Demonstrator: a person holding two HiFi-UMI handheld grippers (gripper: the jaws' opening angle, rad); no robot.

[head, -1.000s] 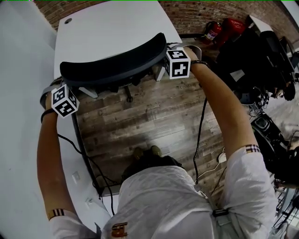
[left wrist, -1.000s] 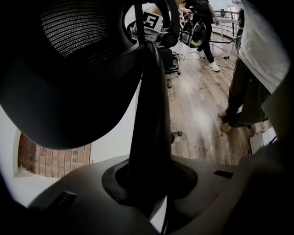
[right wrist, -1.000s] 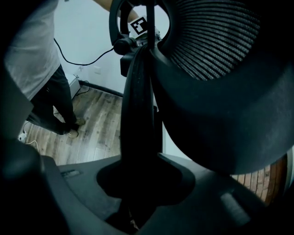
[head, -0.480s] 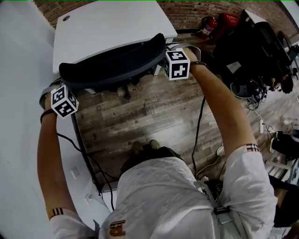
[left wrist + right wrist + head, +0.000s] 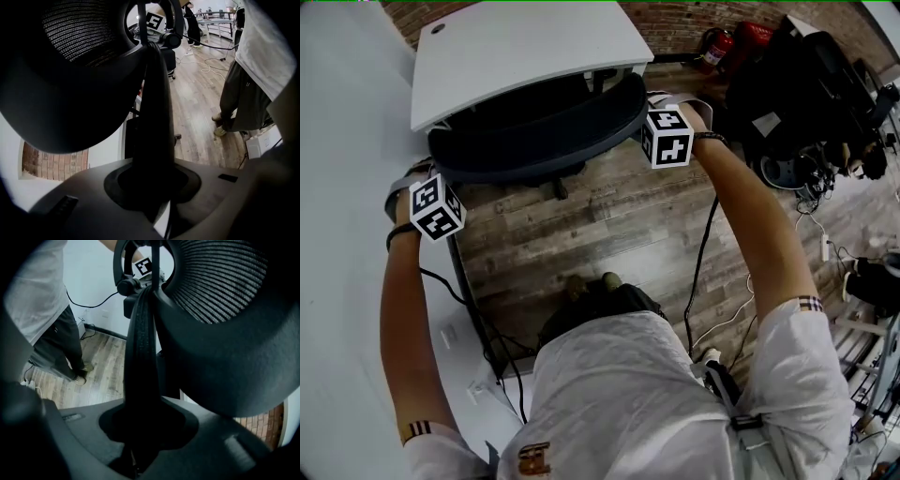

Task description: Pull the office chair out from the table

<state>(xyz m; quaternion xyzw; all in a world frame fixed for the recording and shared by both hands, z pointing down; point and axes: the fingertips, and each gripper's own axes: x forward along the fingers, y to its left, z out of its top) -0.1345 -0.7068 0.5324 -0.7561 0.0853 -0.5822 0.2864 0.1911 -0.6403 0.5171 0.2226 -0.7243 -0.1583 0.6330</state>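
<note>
Grey-brown wooden planks cover the floor [image 5: 609, 225] below a red brick wall [image 5: 694, 19], and one white rectangular table [image 5: 516, 47] stands near that wall. One black office chair with a curved mesh backrest [image 5: 539, 136] sits at the table's near edge. Its seat lies partly under the tabletop, while the backrest arcs just outside the edge, above the planks. Two grippers are on it, one at each end of the backrest, each carrying one black-and-white marker cube [image 5: 437, 207]. The left gripper [image 5: 429, 169] has its jaws drawn in narrow and clamped on the dark rim of the backrest frame, which runs up between them in the left gripper view. The right gripper [image 5: 645, 105] is likewise closed tight on the rim at the other end, with the mesh panel bulging just beside it. Both of the person's arms reach forward to the chair, and two shoes [image 5: 611, 279] show on the floor beneath. One red fire extinguisher [image 5: 715, 45] stands by the wall to the right, well apart from the chair.
</note>
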